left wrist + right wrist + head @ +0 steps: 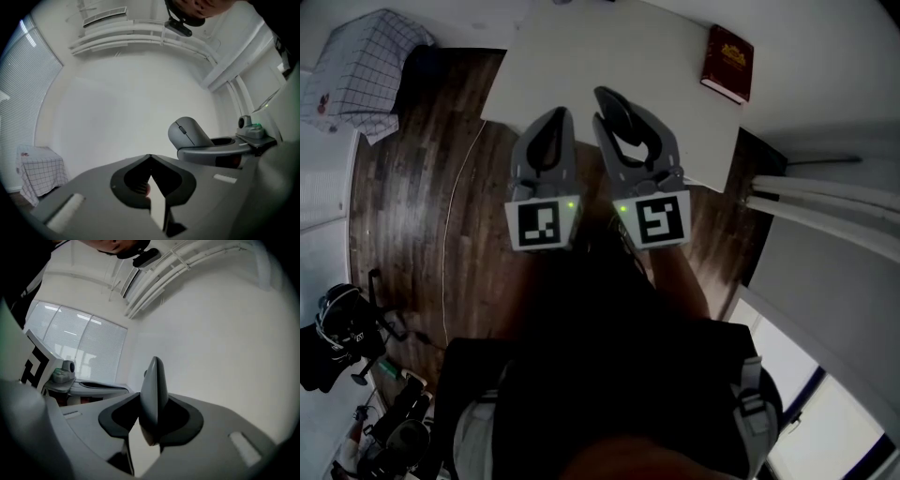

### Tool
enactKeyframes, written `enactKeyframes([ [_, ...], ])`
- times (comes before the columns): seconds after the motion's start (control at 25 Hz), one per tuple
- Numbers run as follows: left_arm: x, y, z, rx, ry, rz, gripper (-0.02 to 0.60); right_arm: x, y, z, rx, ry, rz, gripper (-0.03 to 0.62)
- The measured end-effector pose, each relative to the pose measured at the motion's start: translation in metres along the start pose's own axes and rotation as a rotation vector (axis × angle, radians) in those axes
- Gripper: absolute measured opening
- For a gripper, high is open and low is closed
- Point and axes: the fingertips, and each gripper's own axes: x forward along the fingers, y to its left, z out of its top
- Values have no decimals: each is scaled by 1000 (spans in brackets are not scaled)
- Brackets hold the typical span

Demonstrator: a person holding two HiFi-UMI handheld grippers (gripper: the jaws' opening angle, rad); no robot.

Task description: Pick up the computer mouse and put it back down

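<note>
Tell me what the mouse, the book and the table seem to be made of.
The mouse looks like matte grey plastic: a smooth, even shell. The book seems a hardcover in dark red cloth or leatherette with gold stamping; too small to tell which. The table has a plain white smooth top, likely laminate or painted board; no grain shows.

Left gripper (558, 117): was held level over the near edge of the white table (581, 56), jaws brought fully together, tips touching, nothing between them. Right gripper (623, 108): sat just beside the left one, over the same table edge, likewise level, jaws clamped on the grey computer mouse (152, 390), which stood on edge between the pads. Both marker cubes faced upward.
</note>
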Motion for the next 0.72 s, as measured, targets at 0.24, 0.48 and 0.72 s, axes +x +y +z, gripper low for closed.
enactKeyframes([
  [0.24, 7, -45, 11, 15, -23, 11, 0, -29, -36, 1, 25, -24, -2, 152],
  [0.48, 5, -74, 23, 48, -39, 28, -2, -54, -56, 3, 24, -41, -2, 152],
  [0.72, 10, -103, 32, 80, -54, 6, -2, -68, -72, 5, 24, -60, -1, 152],
])
